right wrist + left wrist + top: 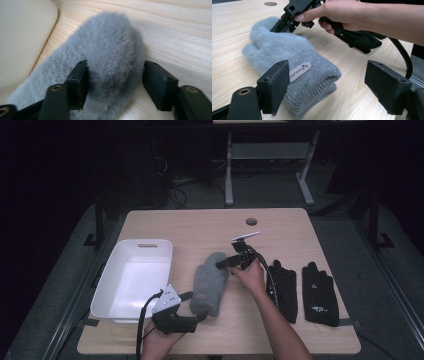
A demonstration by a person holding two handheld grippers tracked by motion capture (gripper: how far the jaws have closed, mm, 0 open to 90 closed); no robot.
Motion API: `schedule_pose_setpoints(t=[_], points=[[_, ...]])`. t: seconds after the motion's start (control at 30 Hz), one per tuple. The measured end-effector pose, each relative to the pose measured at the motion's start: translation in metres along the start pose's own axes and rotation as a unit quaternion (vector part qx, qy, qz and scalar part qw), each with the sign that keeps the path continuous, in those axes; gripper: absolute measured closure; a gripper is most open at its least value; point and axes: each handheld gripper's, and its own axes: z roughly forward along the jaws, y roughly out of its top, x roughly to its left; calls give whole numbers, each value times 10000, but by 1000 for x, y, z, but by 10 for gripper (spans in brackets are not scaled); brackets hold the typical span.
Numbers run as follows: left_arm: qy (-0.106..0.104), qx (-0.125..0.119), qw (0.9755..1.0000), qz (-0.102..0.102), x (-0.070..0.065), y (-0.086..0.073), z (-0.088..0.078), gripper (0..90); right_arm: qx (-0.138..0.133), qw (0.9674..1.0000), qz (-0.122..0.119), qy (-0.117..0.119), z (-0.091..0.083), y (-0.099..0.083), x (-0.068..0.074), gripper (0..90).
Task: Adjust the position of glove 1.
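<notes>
- Here, nearest the person, the left gripper hovers just off the cuff end of the grey mitten; its jaws stand wide apart and released, with the ribbed cuff and its small label between and beyond them, untouched.
- The grey mitten lies flat near the middle of the wooden table, cuff toward the person and fluffy tip away.
- At the mitten's far end, the right gripper reaches in from the mitten's right side. In the right gripper view its jaws straddle the fluffy tip: one pad is against the fur, the other sits just beside it with a slight gap, so the tip is between the jaws but not clamped.
- Left of the mitten sits a white tub, close beside it.
- Right of the mitten, behind the right hand, lie two black gloves side by side, fingers pointing away.
- Beyond the mitten, near the far edge, is a round cable hole.
</notes>
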Motion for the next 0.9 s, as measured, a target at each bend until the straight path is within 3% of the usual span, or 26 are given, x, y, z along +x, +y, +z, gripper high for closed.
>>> schedule_pose_setpoints(t=[0.23, 0.37, 0.43, 0.63, 0.9], points=[[-4, 33, 10000, 8, -1, 0, 0, 200, -2, 9997, 139, 205, 0, -4, -1, 651], [-43, 20, 10000, -25, -1, 0, 1, 200, 32, 9995, 170, 279, -3, -4, -1, 720], [-63, 18, 10000, -29, -2, 0, 2, 200, -15, 9993, 206, 313, -6, -4, -1, 737], [-141, 58, 9999, -62, -3, 1, 3, 201, -54, 9996, -46, 286, -18, -5, 6, 756], [-177, 1, 9998, -107, -6, 6, 1, 201, -255, 9985, -182, 442, -48, -17, 8, 765]])
